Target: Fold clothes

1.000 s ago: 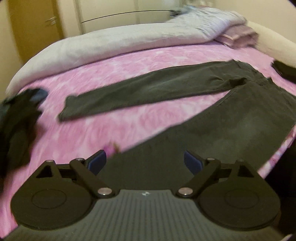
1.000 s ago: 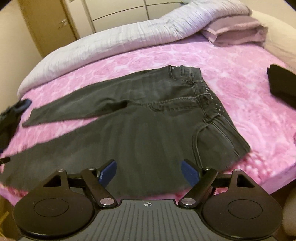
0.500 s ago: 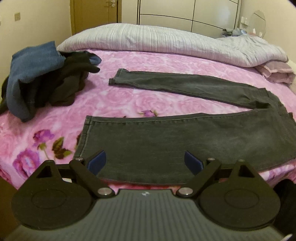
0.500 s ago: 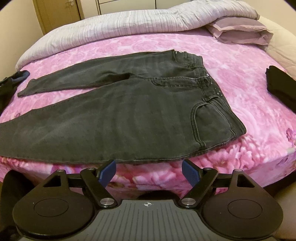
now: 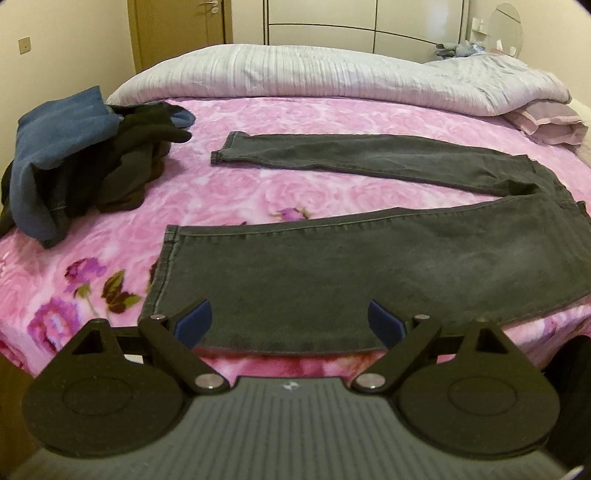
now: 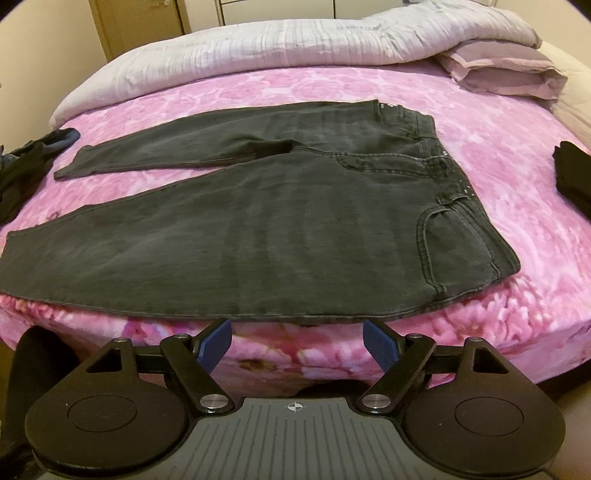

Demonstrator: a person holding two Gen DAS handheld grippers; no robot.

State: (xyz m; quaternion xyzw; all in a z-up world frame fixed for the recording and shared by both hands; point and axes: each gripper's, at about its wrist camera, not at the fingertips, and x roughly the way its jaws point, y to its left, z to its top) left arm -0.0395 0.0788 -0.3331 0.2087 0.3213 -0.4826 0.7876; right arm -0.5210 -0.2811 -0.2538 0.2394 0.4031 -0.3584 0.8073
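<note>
The jeans are dark grey, a little faded, and the bed cover is pink with a rose pattern. The quilt is pale lilac-grey with fine stripes. The heap of clothes is blue and black, and the gripper pads are blue.

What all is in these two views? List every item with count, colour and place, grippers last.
jeans: one pair, dark grey, spread flat on the bed, legs apart, waistband to the right
bedspread: one, pink with a floral print, covering the bed
duvet: one, pale grey, bunched along the far edge of the bed
folded pillowcase or sheet: one, pale mauve, far right corner
clothes pile: one heap, blue and black, left side of the bed
black garment: one, right edge of the bed
door: one, wooden brown, far left wall
wardrobe: cream panels, behind the bed
left gripper: black with blue pads, open, over the near leg's hem end
right gripper: same colours, open, at the near bed edge
</note>
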